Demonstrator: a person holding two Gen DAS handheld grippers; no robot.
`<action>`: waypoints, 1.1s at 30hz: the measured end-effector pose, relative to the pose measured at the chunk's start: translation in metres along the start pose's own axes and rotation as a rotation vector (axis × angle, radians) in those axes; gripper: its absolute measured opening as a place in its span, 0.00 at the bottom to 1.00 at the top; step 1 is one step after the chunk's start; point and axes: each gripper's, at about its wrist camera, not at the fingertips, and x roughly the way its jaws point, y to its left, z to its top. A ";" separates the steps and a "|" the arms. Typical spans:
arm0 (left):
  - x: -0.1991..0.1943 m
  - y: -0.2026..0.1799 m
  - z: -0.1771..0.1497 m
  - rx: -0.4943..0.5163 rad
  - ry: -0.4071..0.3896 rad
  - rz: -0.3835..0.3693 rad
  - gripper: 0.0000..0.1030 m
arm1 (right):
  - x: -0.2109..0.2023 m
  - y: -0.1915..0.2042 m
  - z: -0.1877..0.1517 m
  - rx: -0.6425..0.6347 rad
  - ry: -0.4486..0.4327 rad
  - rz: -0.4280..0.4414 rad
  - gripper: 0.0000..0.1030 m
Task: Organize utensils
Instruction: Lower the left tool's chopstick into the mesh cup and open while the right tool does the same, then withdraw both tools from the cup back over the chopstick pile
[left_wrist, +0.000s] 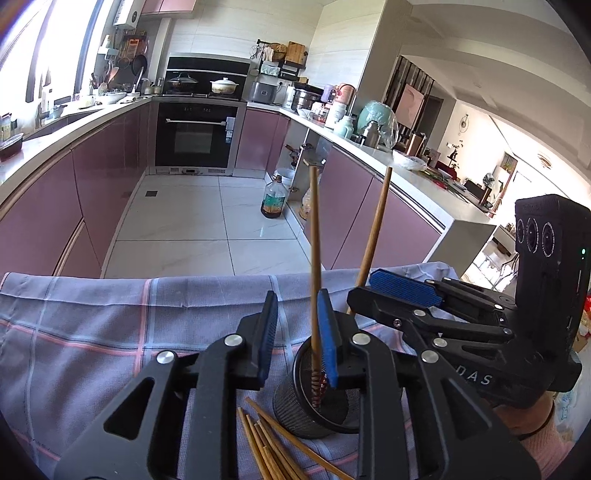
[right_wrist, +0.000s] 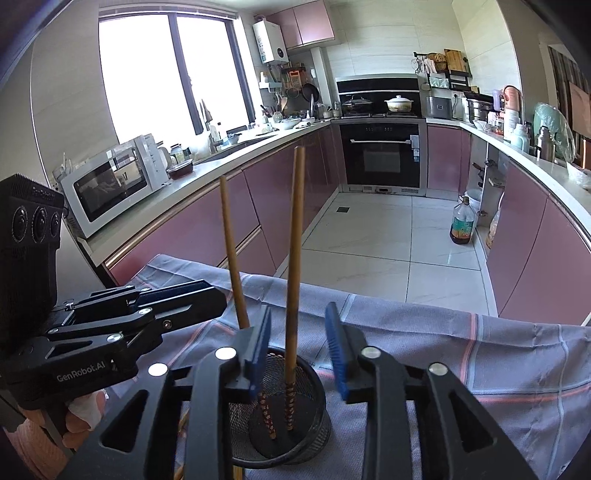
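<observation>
A black mesh cup (right_wrist: 284, 413) is seen standing upright on a checked cloth (right_wrist: 480, 354) near the cloth's near side. Two chopsticks stand in it, patterned ends down on its floor: the left chopstick (right_wrist: 231, 243) leans left against the rim, and the right chopstick (right_wrist: 295, 236) is nearly upright, toward the middle of the cup.

The right gripper (right_wrist: 299, 350) is held just above the cup's mouth with its blue pads parted; the right chopstick rises through the gap and is touched by neither pad. The left gripper (left_wrist: 297, 332) is likewise parted over the cup, and one chopstick (left_wrist: 314, 258) rises just beside its right-hand pad (left_wrist: 327, 332); whether stick and pad touch cannot be told. Nothing is clamped by either gripper. The two tools are crowded close together, so little room is left around the cup's rim.

Loose chopsticks (left_wrist: 269, 446) lie fanned on the cloth just beside the cup, on the left gripper's side. Beyond the cup, the cloth lies bare as far as its far edge, where it drops off toward a tiled floor (right_wrist: 376, 254). The floor is bounded by pink cabinets (right_wrist: 207, 225) on both sides and an oven (right_wrist: 380, 155) at the far end; an oil bottle (right_wrist: 461, 221) stands on it by the right-hand cabinets.
</observation>
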 end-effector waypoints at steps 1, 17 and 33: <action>-0.001 0.002 0.000 -0.004 -0.002 0.001 0.22 | -0.002 -0.001 0.000 0.002 -0.005 -0.002 0.34; -0.046 0.013 -0.027 0.020 -0.087 0.102 0.33 | -0.040 0.007 -0.017 -0.026 -0.059 0.050 0.34; -0.076 0.036 -0.121 0.078 0.020 0.205 0.37 | -0.036 0.037 -0.099 -0.115 0.134 0.134 0.34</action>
